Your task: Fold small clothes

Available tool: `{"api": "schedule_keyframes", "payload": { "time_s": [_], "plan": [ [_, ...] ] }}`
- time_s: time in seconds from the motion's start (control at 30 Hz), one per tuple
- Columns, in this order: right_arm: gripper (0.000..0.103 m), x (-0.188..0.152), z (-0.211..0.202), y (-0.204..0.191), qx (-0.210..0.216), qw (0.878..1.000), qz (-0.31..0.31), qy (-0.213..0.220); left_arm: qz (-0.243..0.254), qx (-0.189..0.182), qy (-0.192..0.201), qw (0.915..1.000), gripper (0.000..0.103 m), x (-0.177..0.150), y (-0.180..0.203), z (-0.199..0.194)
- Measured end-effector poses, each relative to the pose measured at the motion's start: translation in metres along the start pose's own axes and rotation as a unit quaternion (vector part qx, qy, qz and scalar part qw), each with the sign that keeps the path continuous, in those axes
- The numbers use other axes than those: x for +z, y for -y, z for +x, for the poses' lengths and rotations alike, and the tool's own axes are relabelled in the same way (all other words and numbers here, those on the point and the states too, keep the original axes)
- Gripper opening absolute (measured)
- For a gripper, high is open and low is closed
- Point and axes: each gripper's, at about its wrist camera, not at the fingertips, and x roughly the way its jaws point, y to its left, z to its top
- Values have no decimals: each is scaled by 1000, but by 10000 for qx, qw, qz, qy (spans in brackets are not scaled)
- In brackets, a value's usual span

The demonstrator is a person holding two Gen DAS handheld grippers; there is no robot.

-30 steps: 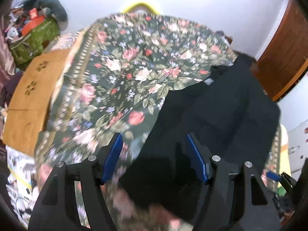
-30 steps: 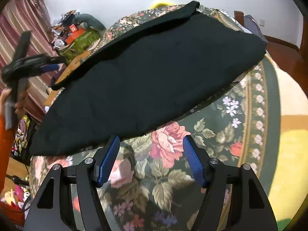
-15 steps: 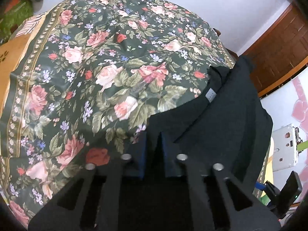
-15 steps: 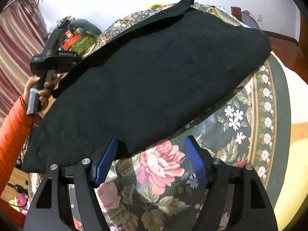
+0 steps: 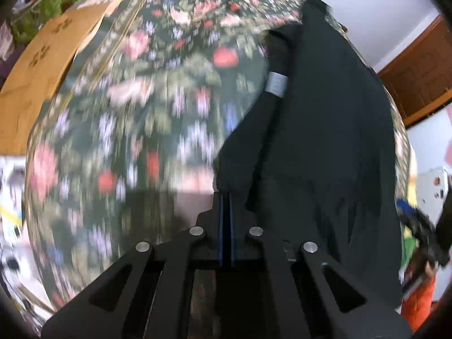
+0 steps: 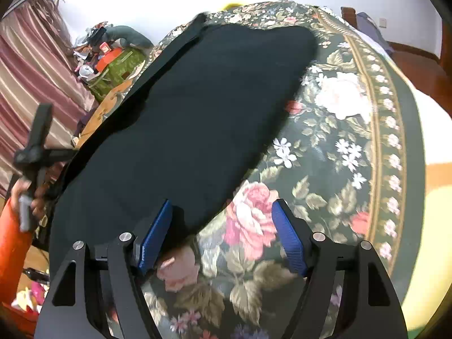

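A black garment [image 6: 197, 118] lies spread on a dark floral cloth [image 6: 339, 147]. In the left wrist view the garment [image 5: 325, 130] hangs at the right with a grey label [image 5: 277, 84] on its band. My left gripper [image 5: 225, 197] is shut on the garment's near edge and lifts it. My right gripper [image 6: 223, 226] is open, its blue pads [image 6: 288, 240] straddling the garment's near corner above the cloth. The left gripper also shows at the left of the right wrist view [image 6: 36, 152], held by a hand.
A tan wooden board [image 5: 42, 65] lies at the cloth's left side. A green box with clutter [image 6: 113, 65] and striped curtains [image 6: 28, 84] stand at the left. A wooden door [image 5: 418, 73] is at the right.
My left gripper closed on the garment's edge and has pulled it up and sideways; its view is now blurred by motion. My right gripper has moved forward to the garment's near corner, still open.
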Motion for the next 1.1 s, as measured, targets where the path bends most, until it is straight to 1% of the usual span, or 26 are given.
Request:
{"api": "schedule_keyframes", "payload": {
  "time_s": [0.1, 0.2, 0.23, 0.3, 0.37, 0.47, 0.5, 0.53, 0.57, 0.6, 0.63, 0.7, 0.83, 0.9, 0.93, 1.0, 1.1],
  "plan": [
    [69, -2, -12, -3, -132, 9998, -127, 96, 71, -79, 11, 9999, 3, -28, 11, -18],
    [69, -3, -20, -5, -227, 9992, -276, 158, 301, -303, -18, 9991, 3, -47, 33, -29],
    [69, -3, -22, -6, -280, 9988, -356, 168, 457, -248, 1, 9986, 4, -52, 43, -31],
    [69, -3, -22, -9, -309, 9981, -505, 146, 758, 42, 184, 9969, 4, -59, 58, -39],
    [69, -4, -15, -13, -363, 9972, -646, 32, 835, 329, 411, 9951, 8, -58, 66, -49],
    [69, -9, -2, -14, -463, 9950, -860, -218, 733, 472, 735, 9935, 22, -47, 68, -63],
    [69, -12, 2, -14, -477, 9943, -901, -294, 729, 471, 814, 9929, 34, -41, 68, -66],
    [69, -13, 4, -14, -449, 9947, -886, -275, 730, 458, 920, 9920, 45, -36, 71, -69],
    [69, -13, 4, -13, -410, 9953, -841, -251, 746, 430, 1035, 9909, 50, -32, 75, -72],
    [69, -13, 4, -11, -369, 9959, -785, -254, 777, 404, 1099, 9901, 60, -29, 78, -72],
    [69, -12, 4, -10, -326, 9965, -726, -266, 845, 365, 1134, 9893, 66, -26, 84, -71],
    [69, -12, 5, -8, -265, 9972, -646, -271, 1058, 291, 1073, 9882, 68, -21, 97, -61],
    [70, -13, 6, -8, -232, 9975, -626, -250, 1512, 327, 720, 9853, 68, -12, 128, -26],
    [70, -15, 4, -12, -218, 9976, -614, -247, 1539, 374, 574, 9857, 68, -6, 137, -12],
    [70, -15, 4, -11, -210, 9976, -613, -244, 1493, 367, 570, 9865, 68, -3, 139, -9],
    [70, -16, 3, -11, -191, 9977, -606, -227, 1367, 228, 687, 9880, 68, 3, 144, -12],
    [72, -18, 3, -8, -143, 9981, -559, -202, 1440, 41, 869, 9858, 69, 7, 156, -21]
  ]
}}
